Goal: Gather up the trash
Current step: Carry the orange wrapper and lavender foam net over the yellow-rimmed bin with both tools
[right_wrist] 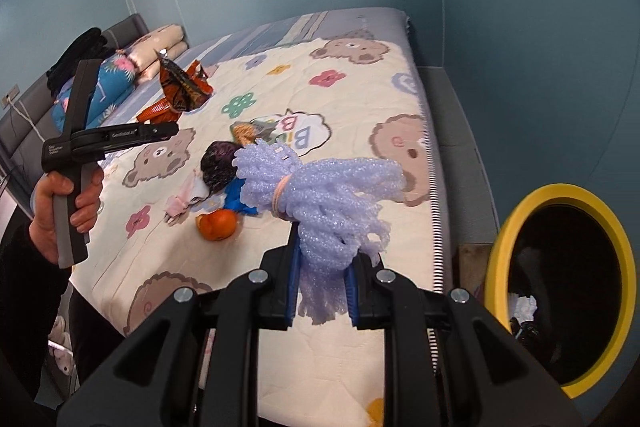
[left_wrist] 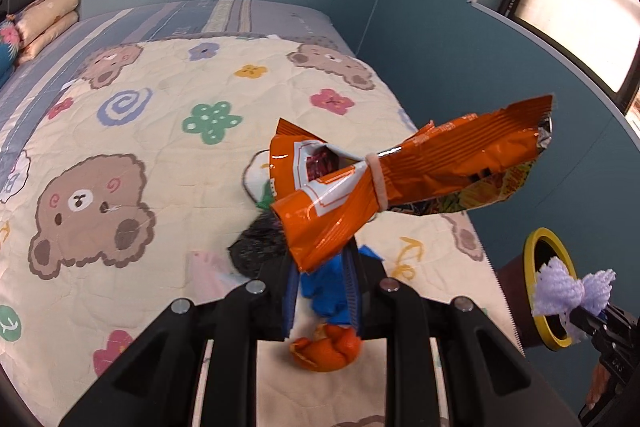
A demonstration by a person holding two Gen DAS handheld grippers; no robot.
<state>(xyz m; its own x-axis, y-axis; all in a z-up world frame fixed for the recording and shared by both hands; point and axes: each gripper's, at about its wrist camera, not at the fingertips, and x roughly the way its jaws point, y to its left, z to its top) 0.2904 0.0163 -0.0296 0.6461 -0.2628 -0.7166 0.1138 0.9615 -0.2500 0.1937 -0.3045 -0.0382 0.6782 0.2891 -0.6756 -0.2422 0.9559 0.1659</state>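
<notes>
Above a bear-print quilt (left_wrist: 168, 131), the left gripper (left_wrist: 322, 263) clamps an orange snack bag (left_wrist: 384, 175) bound with a rubber band, its lower end hidden between the pads. The right gripper (right_wrist: 322, 267) pinches a lilac foam net (right_wrist: 320, 195), likewise banded. Beyond both tips lie an orange peel (right_wrist: 216, 225), a blue scrap (right_wrist: 236, 199) and a dark wad (right_wrist: 218, 165), hard to identify. The yellow-rimmed bin (right_wrist: 560, 291) stands right of the tongs, partly cut off.

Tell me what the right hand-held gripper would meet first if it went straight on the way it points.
Probably the quilt on the bed. The right hand-held gripper, shut on purple foam netting, aims down across it, left of the bin. Depth is unclear.
</notes>
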